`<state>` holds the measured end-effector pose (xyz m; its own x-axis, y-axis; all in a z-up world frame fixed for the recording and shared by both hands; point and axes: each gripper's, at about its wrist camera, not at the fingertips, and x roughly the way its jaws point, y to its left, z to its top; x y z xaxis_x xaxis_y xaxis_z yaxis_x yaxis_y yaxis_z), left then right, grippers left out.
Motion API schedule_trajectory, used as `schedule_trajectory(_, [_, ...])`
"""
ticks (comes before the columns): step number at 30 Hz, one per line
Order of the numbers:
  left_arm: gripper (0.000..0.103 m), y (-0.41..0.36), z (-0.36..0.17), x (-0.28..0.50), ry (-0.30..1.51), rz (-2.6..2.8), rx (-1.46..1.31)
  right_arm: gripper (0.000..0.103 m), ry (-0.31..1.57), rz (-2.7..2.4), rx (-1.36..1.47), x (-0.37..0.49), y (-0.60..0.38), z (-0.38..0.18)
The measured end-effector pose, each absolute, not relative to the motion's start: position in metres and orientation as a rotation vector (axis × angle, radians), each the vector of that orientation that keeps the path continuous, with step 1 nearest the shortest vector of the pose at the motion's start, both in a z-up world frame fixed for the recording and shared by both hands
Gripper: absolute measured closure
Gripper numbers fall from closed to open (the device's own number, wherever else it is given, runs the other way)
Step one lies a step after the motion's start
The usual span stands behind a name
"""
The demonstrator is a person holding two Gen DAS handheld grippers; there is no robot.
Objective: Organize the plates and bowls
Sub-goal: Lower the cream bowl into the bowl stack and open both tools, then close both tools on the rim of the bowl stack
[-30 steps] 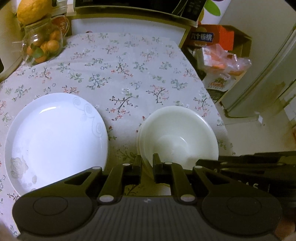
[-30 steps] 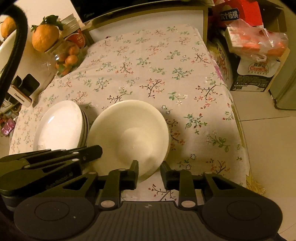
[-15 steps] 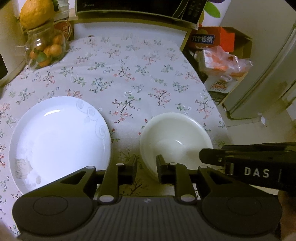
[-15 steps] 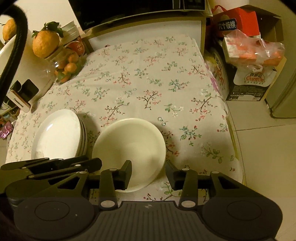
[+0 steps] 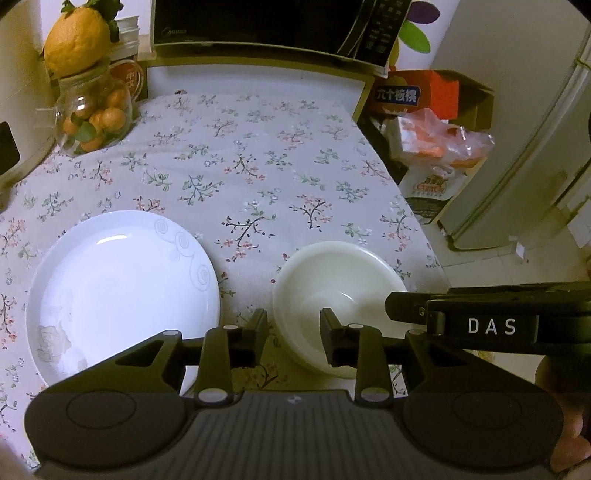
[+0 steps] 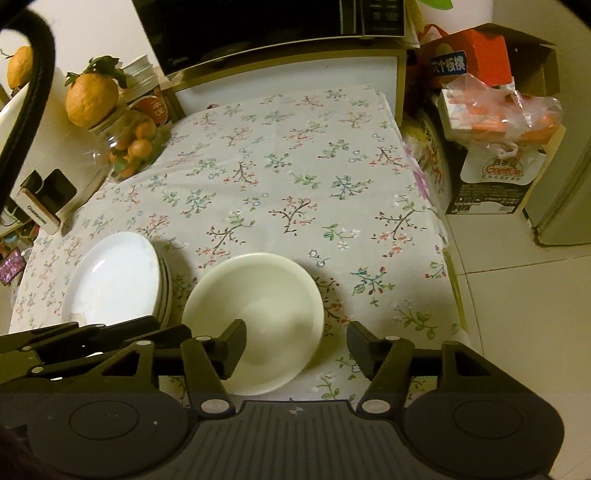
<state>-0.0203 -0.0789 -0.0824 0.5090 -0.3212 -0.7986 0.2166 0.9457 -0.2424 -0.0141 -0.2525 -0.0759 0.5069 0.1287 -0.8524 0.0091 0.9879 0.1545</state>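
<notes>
A white bowl [image 5: 340, 291] [image 6: 255, 314] rests on the flowered tablecloth near the table's front right. My left gripper [image 5: 293, 339] straddles its left rim; the jaws are opening and the pads stand clear of the rim. My right gripper [image 6: 297, 347] straddles the bowl's right rim, its jaws also opening, wider, with gaps on both sides. Each gripper shows in the other's view: the right gripper [image 5: 480, 325] and the left gripper [image 6: 92, 339]. Left of the bowl lies a stack of white plates [image 6: 114, 280], the top plate [image 5: 122, 288] faintly patterned.
A glass jar of small oranges [image 5: 92, 114] topped by a large citrus stands at the back left. A microwave [image 5: 266, 22] sits behind the table. Boxes and bags [image 5: 424, 122] crowd the floor past the table's right edge. A black cable [image 6: 33, 74] hangs at left.
Both grippers' jaws have spread and let go of the bowl's rim. The bowl has dropped lower in both views and now lies flat on the cloth.
</notes>
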Motion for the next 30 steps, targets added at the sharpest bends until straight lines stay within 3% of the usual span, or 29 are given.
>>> schedule_trajectory(14, [0.055, -0.07, -0.095, -0.003, 1.02, -0.338, -0.206, 0.029, 1.086, -0.02, 0.292, -0.002, -0.271, -0.092])
schedule_trajectory(16, [0.057, -0.072, -0.096, -0.004, 1.013, -0.34, -0.194, 0.029, 1.093, -0.026, 0.318, -0.001, -0.273, -0.094])
schedule_trajectory(21, [0.078, -0.078, -0.101, -0.001, 1.024, -0.364, -0.174, 0.033, 1.113, -0.029, 0.33, 0.002, -0.271, -0.102])
schedule_trajectory(30, [0.084, -0.08, -0.12, 0.006, 1.068, -0.348, -0.154, 0.057, 1.178, -0.024, 0.317, 0.009, -0.26, -0.123])
